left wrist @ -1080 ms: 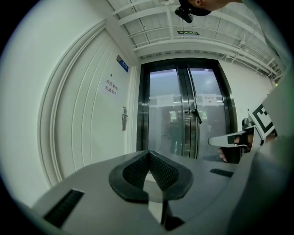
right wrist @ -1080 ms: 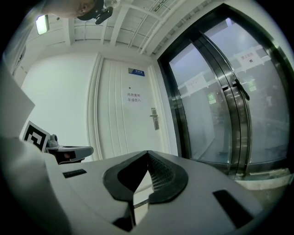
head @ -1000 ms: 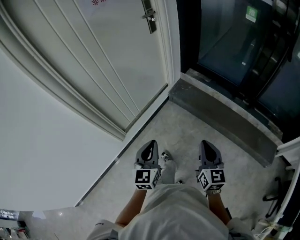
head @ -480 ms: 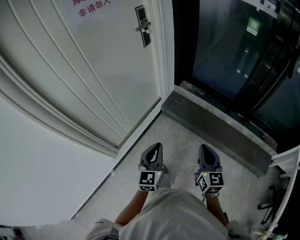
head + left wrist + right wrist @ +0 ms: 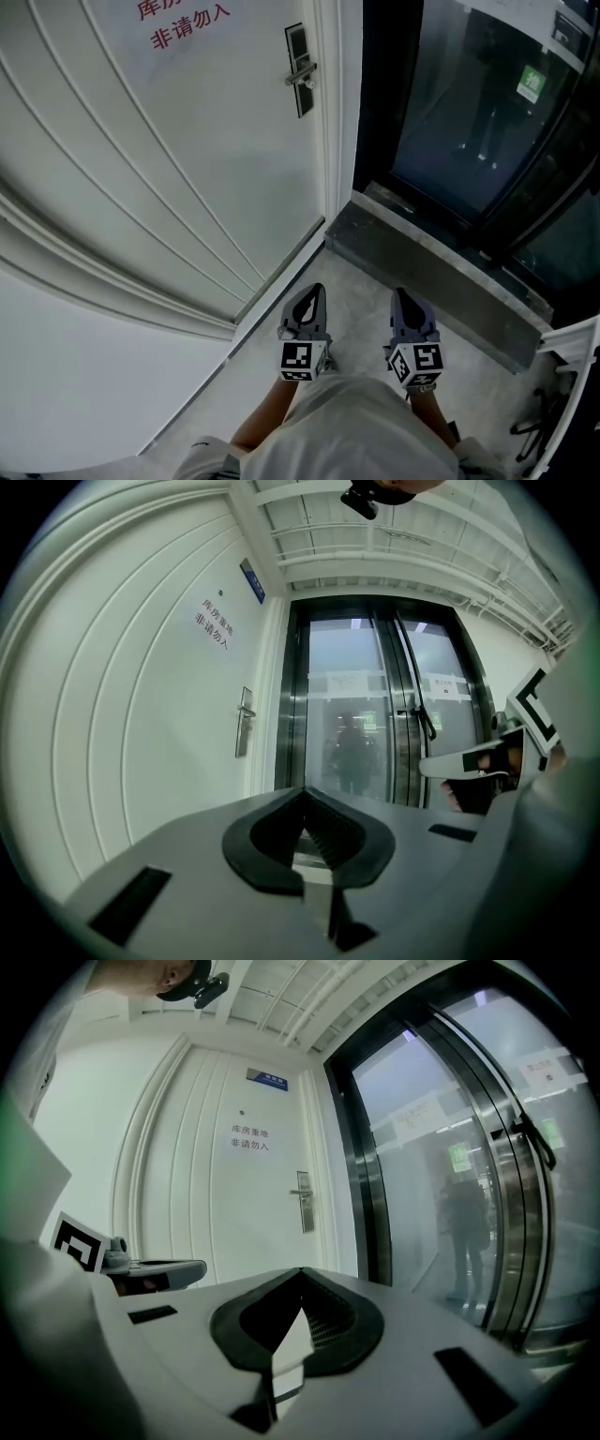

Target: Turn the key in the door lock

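The white door [image 5: 206, 141] carries a dark lock plate with a silver lever handle [image 5: 300, 70] near its right edge. The same lock plate shows small in the left gripper view [image 5: 245, 722] and in the right gripper view [image 5: 304, 1200]. No key can be made out at this distance. My left gripper [image 5: 311, 291] and right gripper [image 5: 401, 294] are held side by side low over the floor, pointing level toward the door and far short of the lock. Each one's jaws meet at the tip with nothing between them, the left gripper [image 5: 302, 795] and the right gripper [image 5: 300, 1275] alike.
Dark glass sliding doors [image 5: 469, 122] stand right of the door, behind a raised stone threshold [image 5: 431, 272]. A curved white wall [image 5: 75, 375] runs along the left. Red lettering [image 5: 187, 28] and a small blue sign [image 5: 267, 1077] mark the door. A figure shows in the glass [image 5: 354, 752].
The person has walked toward the door carrying both grippers forward. The lock plate sits lower in the head view, and the red lettering has come into sight.
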Available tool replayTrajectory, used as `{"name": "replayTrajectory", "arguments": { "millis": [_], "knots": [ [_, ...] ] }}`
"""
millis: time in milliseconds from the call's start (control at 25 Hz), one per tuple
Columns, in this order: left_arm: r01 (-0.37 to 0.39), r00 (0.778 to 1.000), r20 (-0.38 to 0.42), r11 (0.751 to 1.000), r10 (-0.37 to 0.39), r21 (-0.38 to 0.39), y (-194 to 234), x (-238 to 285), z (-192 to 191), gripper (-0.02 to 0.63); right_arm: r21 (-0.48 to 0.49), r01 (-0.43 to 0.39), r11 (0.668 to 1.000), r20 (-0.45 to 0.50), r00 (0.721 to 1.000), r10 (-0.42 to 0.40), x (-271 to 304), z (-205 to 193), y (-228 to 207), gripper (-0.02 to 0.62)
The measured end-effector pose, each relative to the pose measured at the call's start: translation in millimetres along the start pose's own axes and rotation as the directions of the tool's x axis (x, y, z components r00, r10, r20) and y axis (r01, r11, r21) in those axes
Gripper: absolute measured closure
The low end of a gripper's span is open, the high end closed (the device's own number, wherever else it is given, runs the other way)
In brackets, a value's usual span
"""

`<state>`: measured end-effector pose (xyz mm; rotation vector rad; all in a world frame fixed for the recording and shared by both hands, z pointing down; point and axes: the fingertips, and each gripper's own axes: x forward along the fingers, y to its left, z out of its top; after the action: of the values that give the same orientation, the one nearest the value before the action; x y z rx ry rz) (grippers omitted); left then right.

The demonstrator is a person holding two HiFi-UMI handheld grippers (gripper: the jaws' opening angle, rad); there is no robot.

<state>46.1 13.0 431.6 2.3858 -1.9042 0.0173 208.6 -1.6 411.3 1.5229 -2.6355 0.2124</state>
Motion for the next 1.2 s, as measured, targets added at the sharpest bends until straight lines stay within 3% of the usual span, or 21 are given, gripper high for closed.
{"name": "replayTrajectory", "arguments": {
  "millis": [280, 640, 960, 1200],
  "knots": [
    [-0.018, 1.000, 0.025, 1.000, 0.018, -0.007, 33, 25, 15, 0.598, -0.004, -0.025, 1.000, -0.020, 0.999, 0.025, 45, 1, 10, 0.595],
    [-0.122, 0.992, -0.042, 0.992, 0.121, -0.035, 68, 39, -8, 0.597, -0.014, -0.105, 0.994, -0.051, 0.993, 0.104, 89, -3, 16, 0.594],
    [-0.190, 0.981, -0.037, 0.982, 0.190, -0.009, 70, 89, -6, 0.597, 0.018, -0.189, 0.982, -0.049, 0.981, 0.189, 147, -1, -18, 0.594],
    [-0.253, 0.967, -0.001, 0.967, 0.254, 0.011, 78, 147, 18, 0.598, 0.010, -0.276, 0.961, -0.056, 0.960, 0.276, 212, 14, -46, 0.595]
  ]
}}
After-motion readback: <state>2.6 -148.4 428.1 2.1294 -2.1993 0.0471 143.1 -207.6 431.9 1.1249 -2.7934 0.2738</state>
